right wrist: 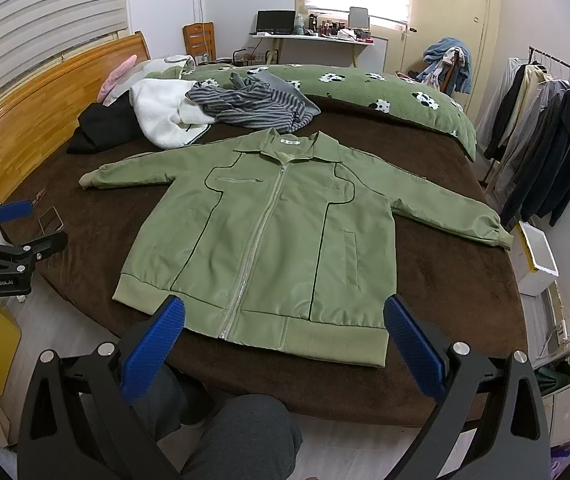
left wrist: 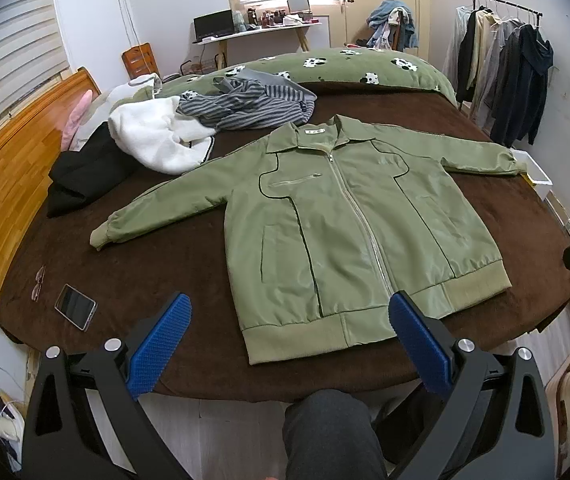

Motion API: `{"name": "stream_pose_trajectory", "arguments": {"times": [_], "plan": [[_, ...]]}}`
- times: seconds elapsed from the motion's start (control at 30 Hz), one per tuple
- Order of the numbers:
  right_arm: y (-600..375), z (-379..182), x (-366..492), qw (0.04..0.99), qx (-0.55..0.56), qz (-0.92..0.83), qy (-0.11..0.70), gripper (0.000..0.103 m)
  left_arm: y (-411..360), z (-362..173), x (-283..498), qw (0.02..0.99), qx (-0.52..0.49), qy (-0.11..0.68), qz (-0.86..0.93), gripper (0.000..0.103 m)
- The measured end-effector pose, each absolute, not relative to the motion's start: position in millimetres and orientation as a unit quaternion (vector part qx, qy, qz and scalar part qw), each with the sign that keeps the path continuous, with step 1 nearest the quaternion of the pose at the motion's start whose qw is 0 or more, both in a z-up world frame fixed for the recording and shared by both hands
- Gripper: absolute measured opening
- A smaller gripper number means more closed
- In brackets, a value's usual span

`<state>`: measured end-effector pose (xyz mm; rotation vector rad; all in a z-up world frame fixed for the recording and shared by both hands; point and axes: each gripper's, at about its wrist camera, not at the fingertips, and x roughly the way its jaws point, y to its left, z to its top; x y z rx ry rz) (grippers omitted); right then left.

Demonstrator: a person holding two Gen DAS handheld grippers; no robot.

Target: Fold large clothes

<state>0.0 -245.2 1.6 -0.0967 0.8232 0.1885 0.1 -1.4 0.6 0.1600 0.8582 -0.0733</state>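
Both the left gripper and right gripper hovered with fingers spread wide and empty above the near hem of the green zip jacket, which lay flat, sleeves outstretched, on the brown-covered bed.

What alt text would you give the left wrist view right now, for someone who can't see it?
A green jacket lies flat and zipped, sleeves spread, on a brown bed, with the open left gripper hovering empty over its hem. A phone lies on the left; a pile of clothes sits beyond the jacket.
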Motion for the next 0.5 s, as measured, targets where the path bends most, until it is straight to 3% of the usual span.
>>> {"name": "stream_pose_trajectory", "arguments": {"times": [0.5], "plan": [[-249.0,-1.3,2.0,0.911,-0.041,0.091,0.4,0.097,-0.4,0.2,0.4,0.905,0.081,0.415,-0.033,0.097]]}}
